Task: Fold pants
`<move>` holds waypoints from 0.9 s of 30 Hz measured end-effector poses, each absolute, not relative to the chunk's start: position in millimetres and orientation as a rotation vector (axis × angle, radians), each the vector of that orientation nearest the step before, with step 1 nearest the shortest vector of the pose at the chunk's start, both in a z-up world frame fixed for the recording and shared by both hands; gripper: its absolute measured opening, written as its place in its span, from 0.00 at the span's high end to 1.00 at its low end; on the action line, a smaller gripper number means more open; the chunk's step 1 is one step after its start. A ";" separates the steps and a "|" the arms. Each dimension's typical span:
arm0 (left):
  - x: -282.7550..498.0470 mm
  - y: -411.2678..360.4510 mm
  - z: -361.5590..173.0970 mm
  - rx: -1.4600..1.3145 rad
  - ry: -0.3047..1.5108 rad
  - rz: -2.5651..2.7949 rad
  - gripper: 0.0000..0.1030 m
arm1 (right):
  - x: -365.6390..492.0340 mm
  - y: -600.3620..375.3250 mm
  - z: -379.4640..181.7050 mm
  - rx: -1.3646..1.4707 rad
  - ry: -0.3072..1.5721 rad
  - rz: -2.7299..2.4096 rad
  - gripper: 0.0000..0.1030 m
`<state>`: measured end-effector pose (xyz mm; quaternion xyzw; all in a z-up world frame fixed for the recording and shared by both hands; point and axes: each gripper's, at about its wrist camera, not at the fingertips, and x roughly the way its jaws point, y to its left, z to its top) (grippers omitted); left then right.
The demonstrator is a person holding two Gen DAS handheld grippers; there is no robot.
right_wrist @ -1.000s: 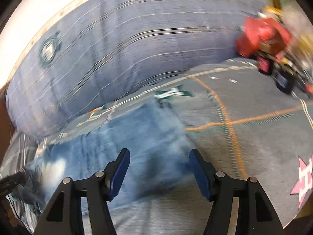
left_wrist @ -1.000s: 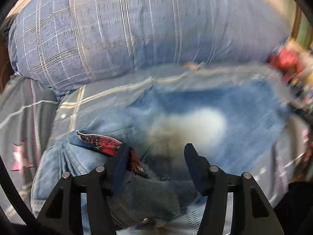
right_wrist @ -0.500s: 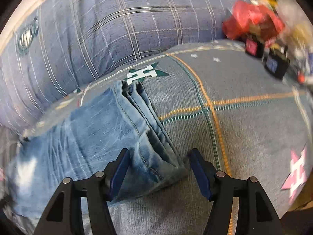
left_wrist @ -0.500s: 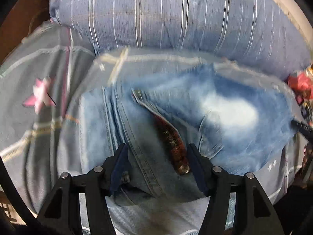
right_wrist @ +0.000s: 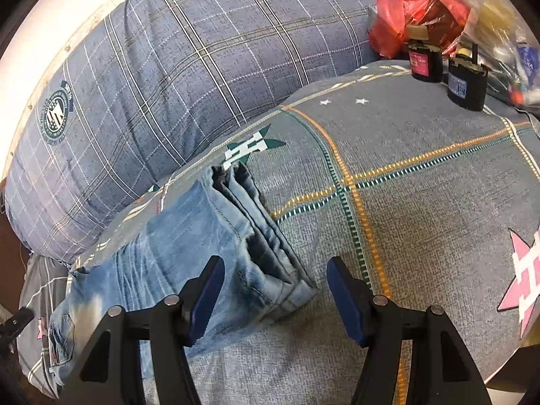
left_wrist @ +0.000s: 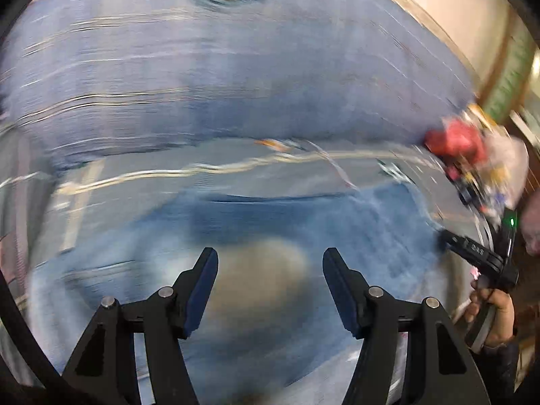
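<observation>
Faded blue jeans (right_wrist: pixel 189 249) lie folded on the grey patterned bedcover (right_wrist: pixel 422 202), leg hems stacked at their right end (right_wrist: pixel 266 246). In the blurred left wrist view the jeans (left_wrist: pixel 303 236) fill the middle, with a pale worn patch. My left gripper (left_wrist: pixel 270 287) is open and empty above the jeans. My right gripper (right_wrist: pixel 273 290) is open and empty, its fingers astride the hem end. The right gripper also shows at the right edge of the left wrist view (left_wrist: pixel 472 253).
A large blue plaid pillow (right_wrist: pixel 168 67) lies along the back against the wall. Red and clear plastic bags (right_wrist: pixel 418 13) and two small dark bottles (right_wrist: pixel 465 84) sit at the back right corner of the bed.
My left gripper has swung from the waistband end towards the middle of the jeans, blurring the view. My right gripper has pulled back slightly from the hem end. Both stay open.
</observation>
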<state>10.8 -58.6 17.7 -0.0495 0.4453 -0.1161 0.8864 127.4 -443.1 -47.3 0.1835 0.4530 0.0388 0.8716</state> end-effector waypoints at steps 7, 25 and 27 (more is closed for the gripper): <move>62.3 -180.1 -14.4 -0.001 0.997 -0.455 0.37 | 118.7 -445.1 -44.1 0.396 0.929 0.096 0.45; 86.3 -245.7 -58.1 0.111 1.093 -0.521 0.37 | 118.1 -449.7 -53.4 0.486 0.990 0.177 0.63; 93.3 -241.8 -52.6 0.035 1.132 -0.542 0.36 | 117.8 -445.9 -52.1 0.489 0.987 0.200 0.63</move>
